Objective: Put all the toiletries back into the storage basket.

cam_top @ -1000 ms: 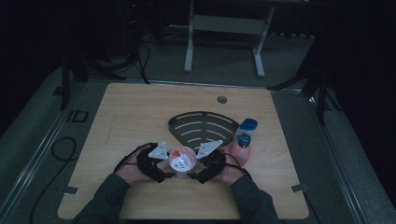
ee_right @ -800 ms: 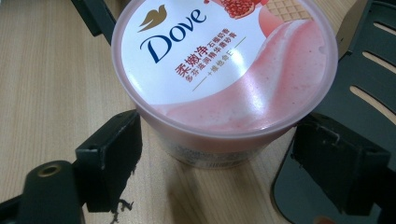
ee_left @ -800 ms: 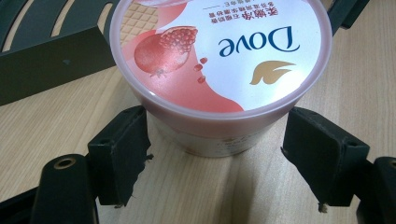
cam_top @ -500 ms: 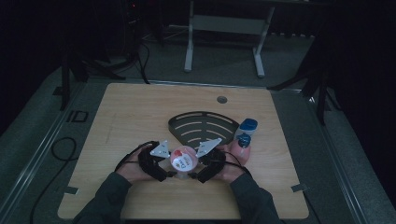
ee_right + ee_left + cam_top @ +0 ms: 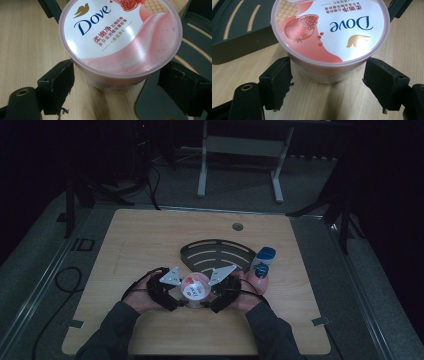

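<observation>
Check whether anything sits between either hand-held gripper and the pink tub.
Nothing visible does. The tub stands on the table between the open jaws of the left hand-held gripper and of the right hand-held gripper, with only bare wood in the gaps.

Pink Dove tub (image 5: 120,42) upright on wooden table (image 5: 27,37), between open right gripper (image 5: 125,85) jaws (neither quite touching), dark slotted tray (image 5: 190,42) just behind.

1. A dark grey fan-shaped slotted plastic tray (image 5: 216,254) lies flat near the middle of the light wooden table (image 5: 145,240).
2. A small blue-capped bottle (image 5: 265,255) stands just right of the tray.
3. A round grey grommet (image 5: 238,226) sits near the table's far edge.
</observation>
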Action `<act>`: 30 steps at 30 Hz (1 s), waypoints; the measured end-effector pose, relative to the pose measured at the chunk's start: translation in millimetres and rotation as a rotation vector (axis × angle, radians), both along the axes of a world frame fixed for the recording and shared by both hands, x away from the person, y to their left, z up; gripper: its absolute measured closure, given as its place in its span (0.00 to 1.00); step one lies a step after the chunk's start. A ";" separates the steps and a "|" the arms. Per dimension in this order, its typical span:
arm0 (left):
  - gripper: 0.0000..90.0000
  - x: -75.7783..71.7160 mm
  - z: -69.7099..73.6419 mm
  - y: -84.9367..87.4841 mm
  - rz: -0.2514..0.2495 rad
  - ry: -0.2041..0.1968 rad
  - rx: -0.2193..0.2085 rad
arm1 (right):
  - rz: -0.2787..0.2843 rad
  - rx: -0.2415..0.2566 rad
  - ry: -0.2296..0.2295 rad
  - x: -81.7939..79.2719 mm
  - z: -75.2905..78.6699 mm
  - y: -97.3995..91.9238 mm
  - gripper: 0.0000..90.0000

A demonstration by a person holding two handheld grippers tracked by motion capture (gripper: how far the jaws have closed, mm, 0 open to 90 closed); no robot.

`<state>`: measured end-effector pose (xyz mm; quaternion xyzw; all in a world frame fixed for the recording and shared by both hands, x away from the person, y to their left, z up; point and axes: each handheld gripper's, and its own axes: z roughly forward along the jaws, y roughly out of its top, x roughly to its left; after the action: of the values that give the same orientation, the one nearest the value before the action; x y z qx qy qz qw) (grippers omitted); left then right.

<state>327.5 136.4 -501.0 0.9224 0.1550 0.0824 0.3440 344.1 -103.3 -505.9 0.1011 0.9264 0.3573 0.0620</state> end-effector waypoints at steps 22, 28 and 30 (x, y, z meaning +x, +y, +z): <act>0.25 22.8 23.9 7.5 -0.014 -0.011 0.033 | -0.010 0.006 -0.021 18.9 20.2 10.6 0.14; 0.25 31.4 28.8 9.8 -0.016 -0.005 0.043 | -0.017 0.005 -0.037 24.3 25.7 14.2 0.14; 0.25 35.5 30.0 12.2 -0.016 0.003 0.042 | -0.023 0.004 -0.040 28.2 28.5 17.5 0.14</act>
<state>363.0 148.5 -470.9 0.9308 0.1461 0.0816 0.3248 372.2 -85.8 -477.4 0.1047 0.9230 0.3605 0.0842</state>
